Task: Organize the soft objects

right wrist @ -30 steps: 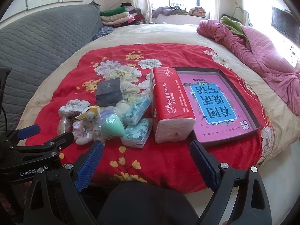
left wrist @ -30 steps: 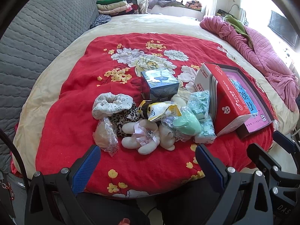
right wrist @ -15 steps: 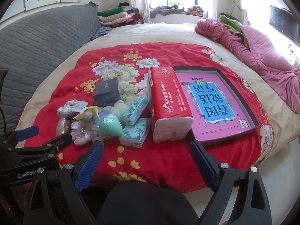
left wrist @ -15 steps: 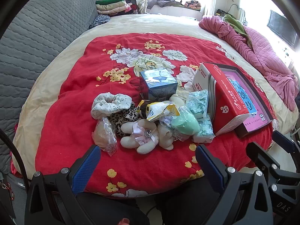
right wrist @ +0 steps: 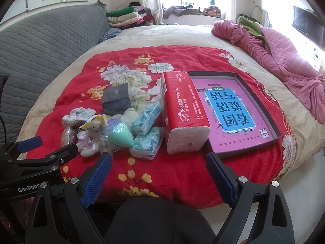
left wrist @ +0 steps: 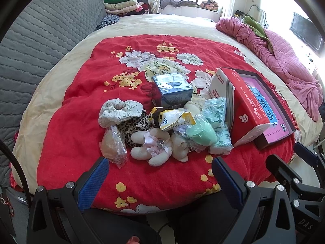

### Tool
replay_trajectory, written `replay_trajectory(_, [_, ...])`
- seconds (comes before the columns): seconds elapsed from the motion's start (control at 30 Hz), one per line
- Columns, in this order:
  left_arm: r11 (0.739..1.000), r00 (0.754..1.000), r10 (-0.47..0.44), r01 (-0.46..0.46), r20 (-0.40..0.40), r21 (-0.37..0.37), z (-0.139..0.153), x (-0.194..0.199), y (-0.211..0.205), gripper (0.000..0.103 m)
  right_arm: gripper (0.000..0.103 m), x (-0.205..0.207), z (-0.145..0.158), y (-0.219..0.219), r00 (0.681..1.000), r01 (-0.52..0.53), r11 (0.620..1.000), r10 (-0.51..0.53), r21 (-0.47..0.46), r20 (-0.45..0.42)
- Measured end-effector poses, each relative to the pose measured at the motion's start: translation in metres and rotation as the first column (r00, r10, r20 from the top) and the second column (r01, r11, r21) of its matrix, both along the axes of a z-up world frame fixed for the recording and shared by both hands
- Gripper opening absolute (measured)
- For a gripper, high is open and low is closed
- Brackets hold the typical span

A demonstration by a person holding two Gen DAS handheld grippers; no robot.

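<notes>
A heap of soft things lies on the red flowered blanket point(left wrist: 71, 126): a white plush toy point(left wrist: 156, 146), a floral scrunchie point(left wrist: 119, 111), a leopard scrunchie point(left wrist: 132, 127), a bagged beige puff point(left wrist: 112, 145), a mint sponge in plastic point(left wrist: 201, 132) point(right wrist: 121, 136), two teal tissue packs point(left wrist: 215, 109) point(right wrist: 147, 142) and a yellow-white packet point(left wrist: 172, 119). To their right a red tissue pack point(right wrist: 182, 111) leans at the open box lid with pink print point(right wrist: 233, 109). My left gripper point(left wrist: 160, 174) is open just short of the plush. My right gripper point(right wrist: 160, 170) is open before the tissue pack.
A dark blue cube box point(left wrist: 172, 90) stands behind the heap. A pink quilt point(right wrist: 284, 59) is bunched at the right, a grey quilted headboard point(left wrist: 40, 40) runs along the left, and folded clothes point(left wrist: 121, 5) are stacked at the back. The bed edge is under both grippers.
Both grippers have drifted slightly, shifting the view a little; the objects on the blanket have not moved and both stay open.
</notes>
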State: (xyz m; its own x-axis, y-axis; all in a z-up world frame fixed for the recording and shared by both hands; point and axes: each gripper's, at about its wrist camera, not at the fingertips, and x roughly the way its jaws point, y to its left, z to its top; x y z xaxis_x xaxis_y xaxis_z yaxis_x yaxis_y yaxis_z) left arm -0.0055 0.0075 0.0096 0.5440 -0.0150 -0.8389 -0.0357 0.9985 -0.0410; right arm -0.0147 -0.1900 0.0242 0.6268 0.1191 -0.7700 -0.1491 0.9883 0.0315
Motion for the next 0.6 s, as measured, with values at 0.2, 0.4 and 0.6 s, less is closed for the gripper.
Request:
replay_trajectory(0.2, [1.000,1.000,0.006,-0.006,-0.007,-0.013,-0.004,0.002,0.006,0.102,0.093,0.003,-0.003,0.003,1.000,-0.008,1.000,0.008,-0.001,-0.008])
replay_trajectory(0.4, [0.999,1.000,0.024,-0.024,-0.020,-0.034,-0.011,0.007,0.018,0.102,0.093,0.010,-0.008,0.011,1.000,-0.023,1.000,0.023,-0.013,-0.020])
replay_trajectory(0.6, [0.995,0.997,0.075,-0.077,-0.025,-0.070,-0.016,0.017,0.049,0.102,0.093,0.027,-0.013,0.031,0.995,-0.087,0.996,0.086,-0.025,-0.050])
